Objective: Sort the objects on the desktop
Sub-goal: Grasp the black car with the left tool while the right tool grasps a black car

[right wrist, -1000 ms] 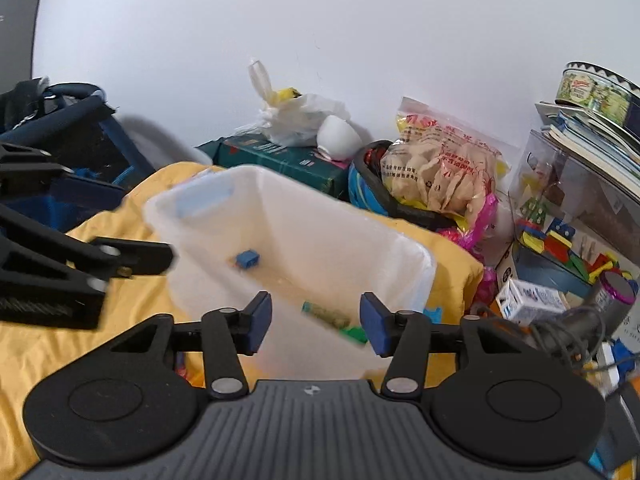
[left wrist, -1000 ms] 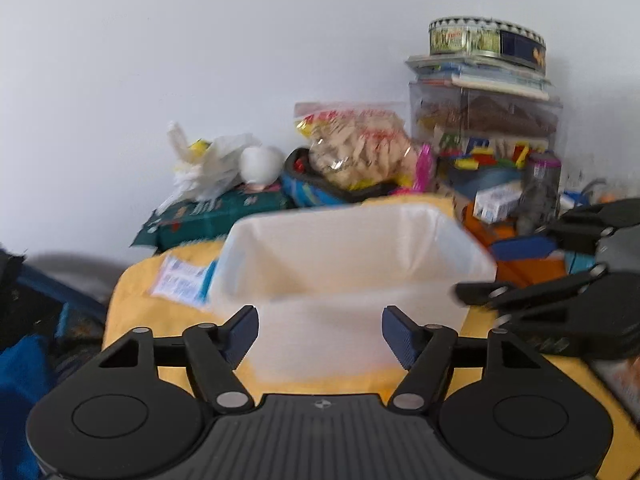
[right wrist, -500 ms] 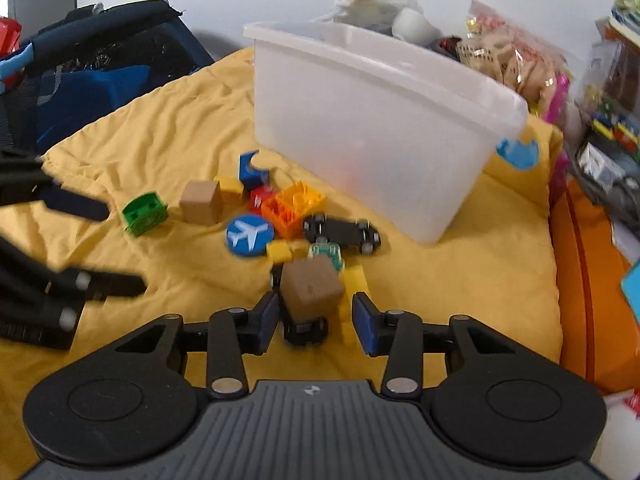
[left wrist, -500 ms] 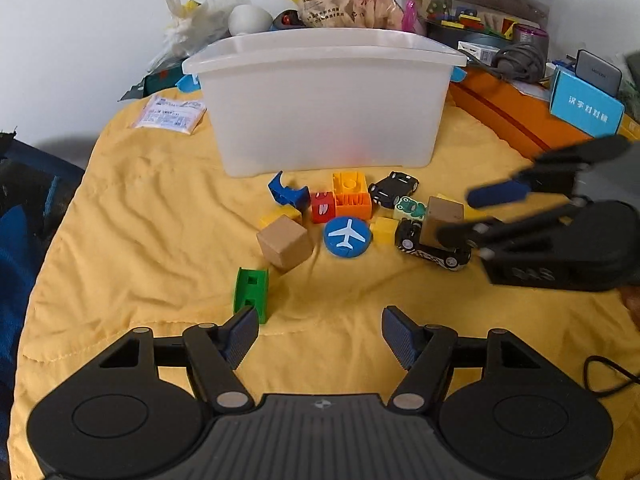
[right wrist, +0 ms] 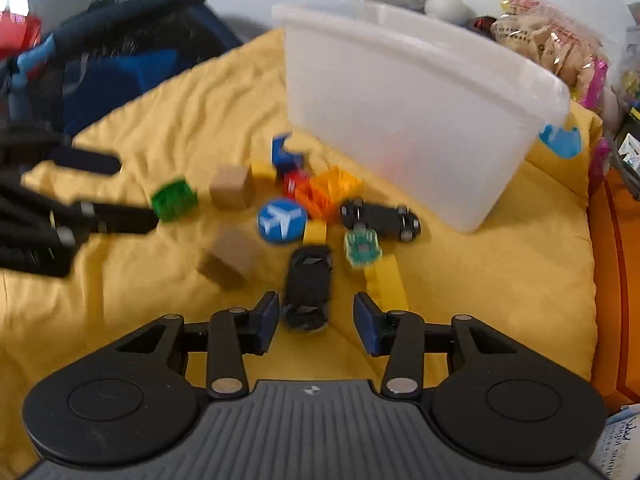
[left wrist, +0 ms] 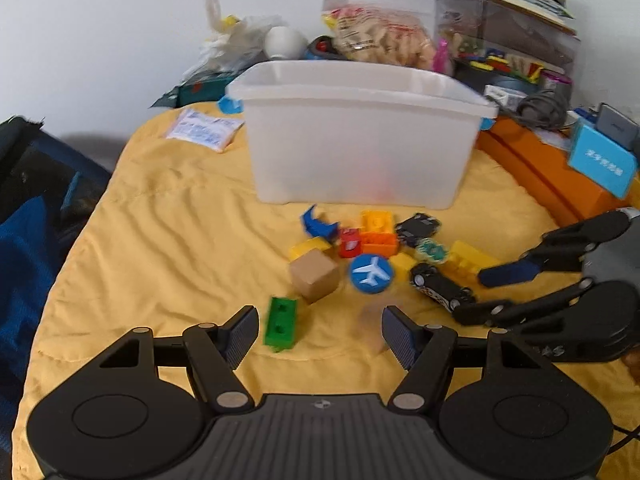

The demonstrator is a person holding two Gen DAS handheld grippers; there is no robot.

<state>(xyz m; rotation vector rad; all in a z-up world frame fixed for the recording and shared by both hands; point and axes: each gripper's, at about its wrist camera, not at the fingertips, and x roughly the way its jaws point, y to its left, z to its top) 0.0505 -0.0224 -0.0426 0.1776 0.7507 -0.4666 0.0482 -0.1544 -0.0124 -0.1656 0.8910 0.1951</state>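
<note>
Left gripper (left wrist: 316, 330): fingers spread wide over the yellow cloth (left wrist: 168, 248), gripping nothing.
Green block (left wrist: 281, 322): lies just inside the left gripper's left finger (left wrist: 240, 334), close to it; contact cannot be told.
Right gripper (right wrist: 316, 322): jaws closing, pads not yet pressing on anything.
Black toy car (right wrist: 308, 286): lies lengthwise between the right gripper's fingers, its near end level with the tips, nearer the left pad (right wrist: 267, 320).
Long yellow brick (right wrist: 386, 280): just ahead of the right gripper's right finger.
Blurred brown cube (right wrist: 228, 258): left of the right gripper's fingers, apart from them.
Second brown cube (right wrist: 232, 187): further ahead, beside the green block.
Blue aeroplane disc (right wrist: 282, 220): ahead of the right fingers, beyond the black car.
Other toys: an orange brick (right wrist: 330, 190), a second black car (right wrist: 380, 219) and a teal piece (right wrist: 361, 248) cluster before the bin.
White plastic bin (right wrist: 420, 120): stands well beyond both pairs of fingers, behind the scattered toys.
</note>
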